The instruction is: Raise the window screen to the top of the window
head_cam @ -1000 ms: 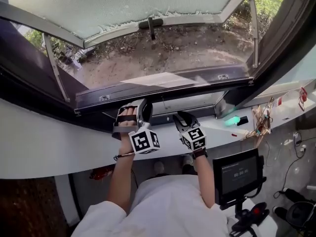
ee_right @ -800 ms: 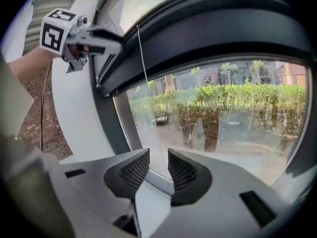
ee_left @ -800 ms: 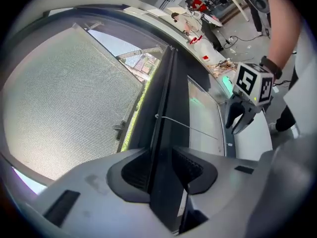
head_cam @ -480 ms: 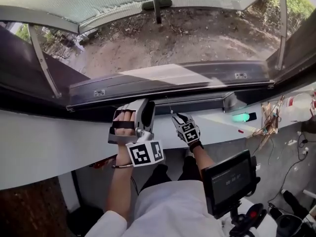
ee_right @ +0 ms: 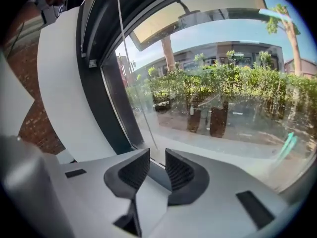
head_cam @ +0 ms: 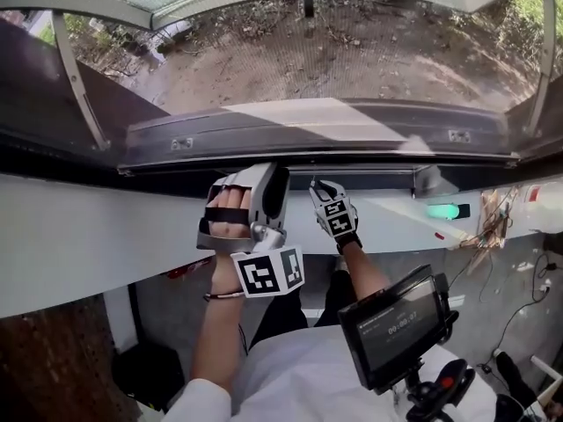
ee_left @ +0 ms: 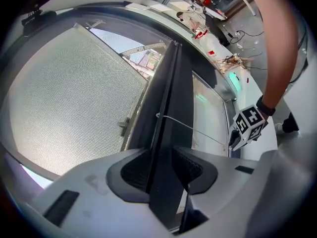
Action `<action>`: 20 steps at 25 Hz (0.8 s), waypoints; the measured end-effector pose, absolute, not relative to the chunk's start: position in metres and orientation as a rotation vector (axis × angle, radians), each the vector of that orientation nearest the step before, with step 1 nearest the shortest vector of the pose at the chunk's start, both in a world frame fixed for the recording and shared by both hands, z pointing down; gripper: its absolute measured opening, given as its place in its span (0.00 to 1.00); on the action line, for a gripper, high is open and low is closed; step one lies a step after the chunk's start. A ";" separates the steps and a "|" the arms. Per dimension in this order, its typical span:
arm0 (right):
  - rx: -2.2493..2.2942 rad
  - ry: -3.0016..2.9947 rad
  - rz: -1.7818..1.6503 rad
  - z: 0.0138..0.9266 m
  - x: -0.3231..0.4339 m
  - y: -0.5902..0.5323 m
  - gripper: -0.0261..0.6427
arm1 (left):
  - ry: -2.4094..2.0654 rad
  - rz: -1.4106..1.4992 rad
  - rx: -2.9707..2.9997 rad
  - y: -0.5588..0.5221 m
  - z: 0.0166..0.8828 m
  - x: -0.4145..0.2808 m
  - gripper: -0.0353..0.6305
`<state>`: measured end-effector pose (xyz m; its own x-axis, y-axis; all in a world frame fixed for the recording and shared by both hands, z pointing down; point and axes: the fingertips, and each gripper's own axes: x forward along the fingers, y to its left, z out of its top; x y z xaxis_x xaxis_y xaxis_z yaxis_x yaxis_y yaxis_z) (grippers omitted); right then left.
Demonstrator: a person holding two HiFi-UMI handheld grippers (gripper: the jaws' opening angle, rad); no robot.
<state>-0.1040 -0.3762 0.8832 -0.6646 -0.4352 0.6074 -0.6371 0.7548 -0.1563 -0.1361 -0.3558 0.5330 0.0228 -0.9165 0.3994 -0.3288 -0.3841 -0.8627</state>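
**Left hand on the screen bar, right hand free beside it**

We find the window screen at its lowest. Its dark bottom bar (head_cam: pixel 369 160) lies along the foot of the window frame, just above the white sill (head_cam: pixel 97 227). We cannot make out the mesh itself. The bar's long axis runs side to side, across both hands, so we expect the lift to go straight up, at right angles to it.

The left gripper (head_cam: pixel 266 176) is on the bar. In the left gripper view its fingers (ee_left: pixel 133 170) are clenched on it (ee_left: pixel 166 123). The bar passes edge-on between the pads and runs away from them along the frame. A thin cord (ee_left: pixel 193 129) leaves the bar a little farther along.

The right gripper (head_cam: pixel 323 185) sits just beside the left one, on its right, close to the same bar. Its fingers (ee_right: pixel 181 175) have just been opening and stand released. Nothing is pinched between them: only the lower edge of the window shows through the gap, and the cord (ee_right: pixel 120 38) passes to their left.

We judge the left hand the nearer, since it grips the bar. The right hand needs a short reach forward onto the bar for a level, two-handed lift. Lifting from one point alone might cock the bar in its tracks.
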 end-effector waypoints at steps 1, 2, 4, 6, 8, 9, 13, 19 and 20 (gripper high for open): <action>0.789 -2.408 0.482 0.882 -0.107 -0.375 0.18 | 1.270 -1.375 -1.751 -0.355 0.534 -0.136 0.25; 0.779 -2.413 0.477 0.881 -0.110 -0.374 0.18 | 1.271 -1.379 -1.751 -0.355 0.534 -0.136 0.25; 0.785 -2.410 0.473 0.880 -0.111 -0.377 0.18 | 1.274 -1.383 -1.751 -0.354 0.534 -0.136 0.25; 0.797 -2.411 0.474 0.877 -0.110 -0.382 0.18 | 1.277 -1.383 -1.752 -0.354 0.535 -0.136 0.25; 0.784 -2.422 0.458 0.873 -0.113 -0.384 0.18 | 1.279 -1.383 -1.751 -0.354 0.535 -0.136 0.25; 0.776 -2.426 0.449 0.871 -0.114 -0.383 0.17 | 1.279 -1.382 -1.751 -0.354 0.535 -0.137 0.25; 0.771 -2.411 0.517 0.871 -0.106 -0.364 0.04 | 1.269 -1.379 -1.759 -0.355 0.536 -0.135 0.25; 0.901 -2.347 0.581 0.867 -0.075 -0.300 0.04 | 1.247 -1.341 -1.815 -0.350 0.537 -0.135 0.25; 0.919 -2.348 0.607 0.867 -0.070 -0.288 0.04 | 1.246 -1.325 -1.831 -0.350 0.537 -0.135 0.25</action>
<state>-0.0703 -0.2876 0.8671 -0.6204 -0.4728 0.6258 -0.7168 0.6656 -0.2077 -0.1348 -0.3502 0.5365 0.0828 -0.9057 0.4157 -0.3599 -0.4161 -0.8350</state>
